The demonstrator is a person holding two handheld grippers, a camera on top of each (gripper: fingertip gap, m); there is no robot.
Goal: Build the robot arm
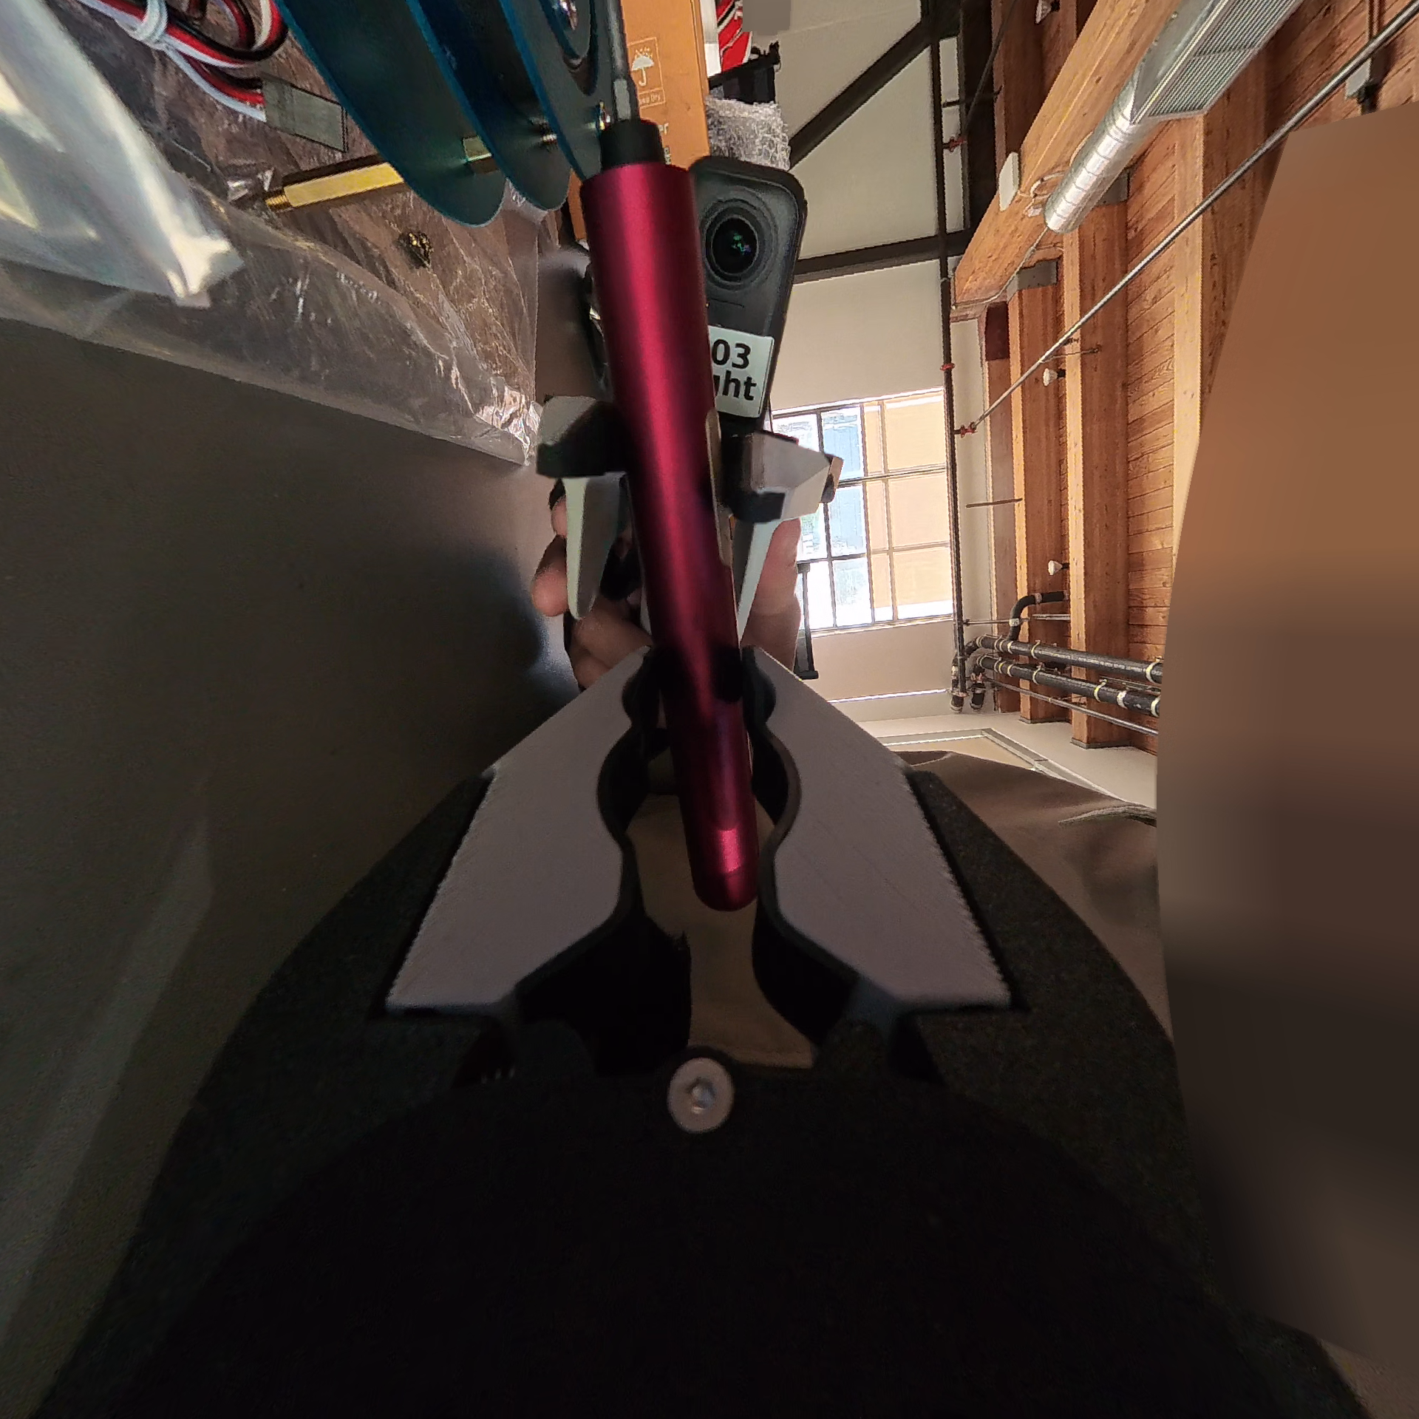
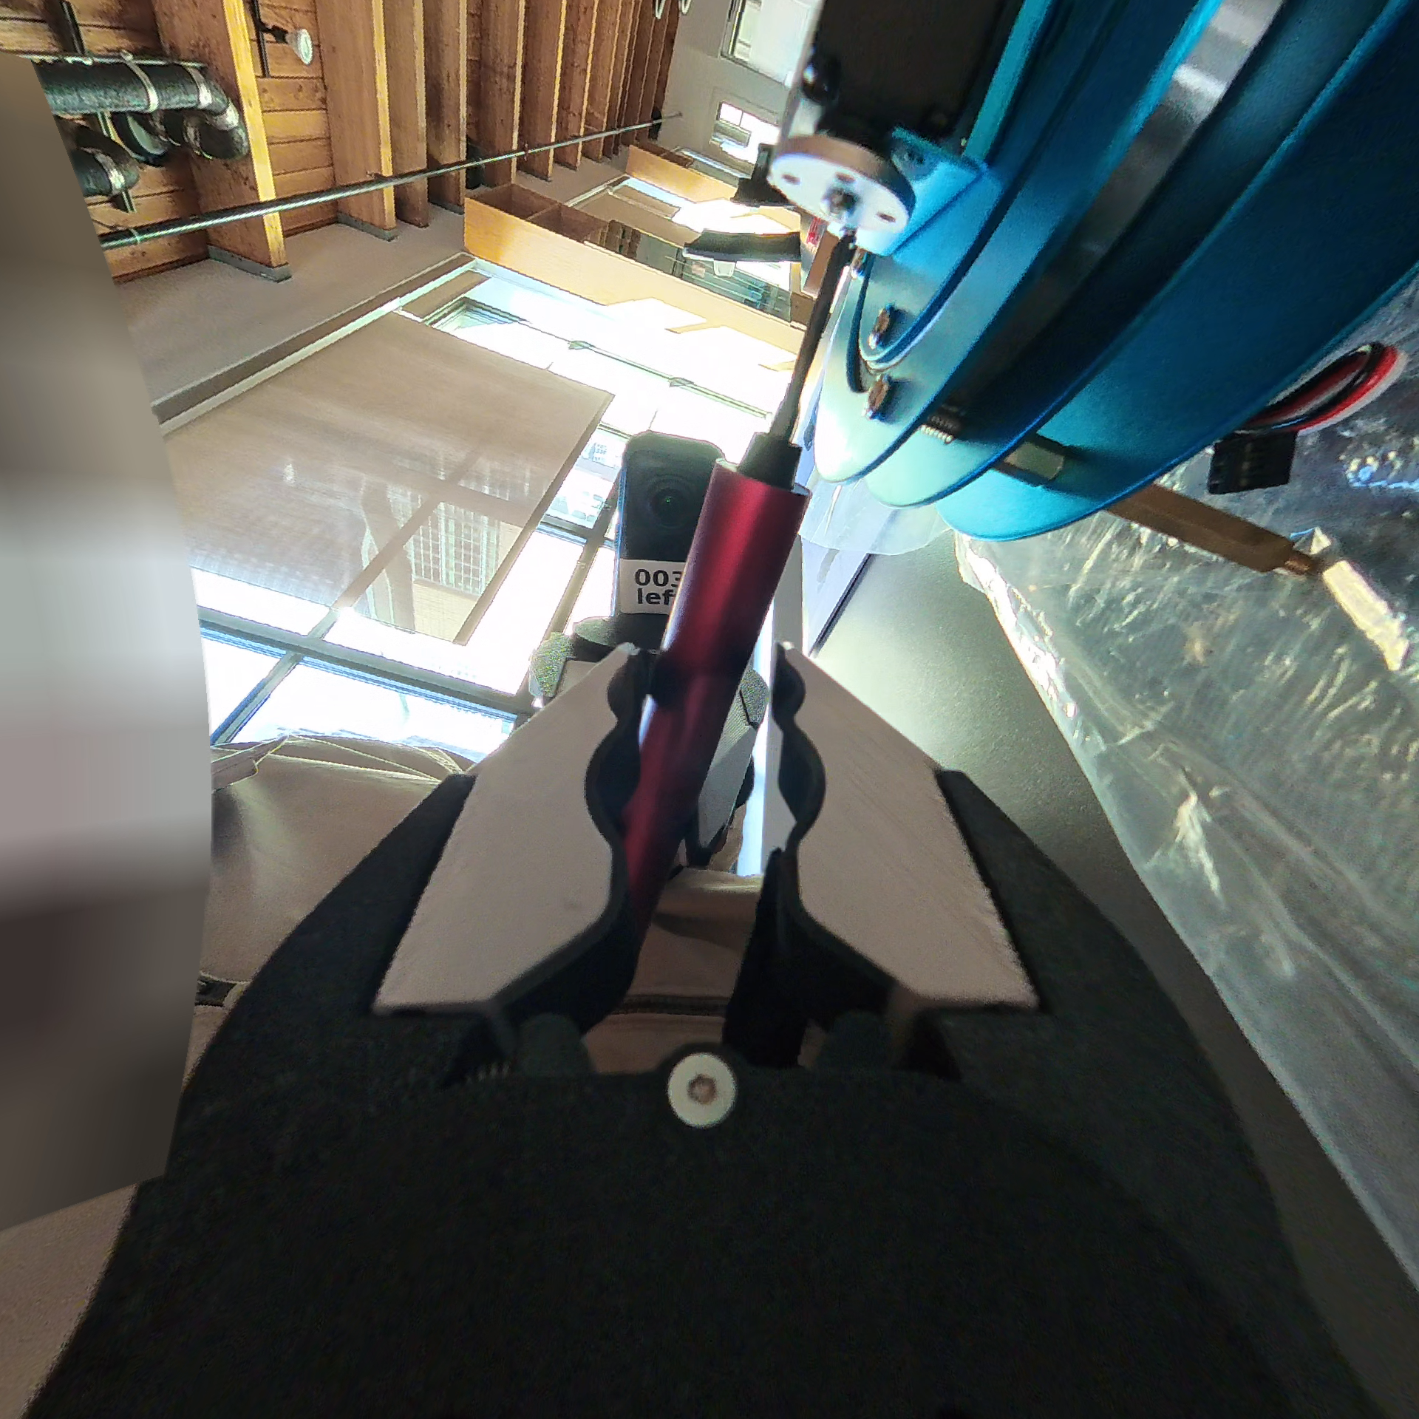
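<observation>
A red-handled screwdriver (image 1: 668,461) runs between both grippers, and its dark bit reaches a stack of round blue plates (image 1: 430,100). My left gripper (image 1: 697,662) is shut on the handle near its butt end. My right gripper (image 2: 702,653) sits around the same handle (image 2: 729,568) with its jaws slightly apart, so a gap shows on one side. The bit points at a white hub on the blue plates (image 2: 1152,269). The right gripper also shows in the left wrist view (image 1: 660,614), facing me. One of the left gripper's fingers (image 2: 733,737) shows behind the handle.
The blue plates carry brass standoffs (image 1: 338,184) and red, white and black wires (image 2: 1359,384). They rest over a crinkled clear plastic bag (image 2: 1190,691) on a dark table (image 1: 230,614). A cardboard box (image 1: 660,69) stands behind. A person's hand (image 1: 606,637) holds the right gripper. The left gripper's tips are roughly 5 centimeters from the right gripper's.
</observation>
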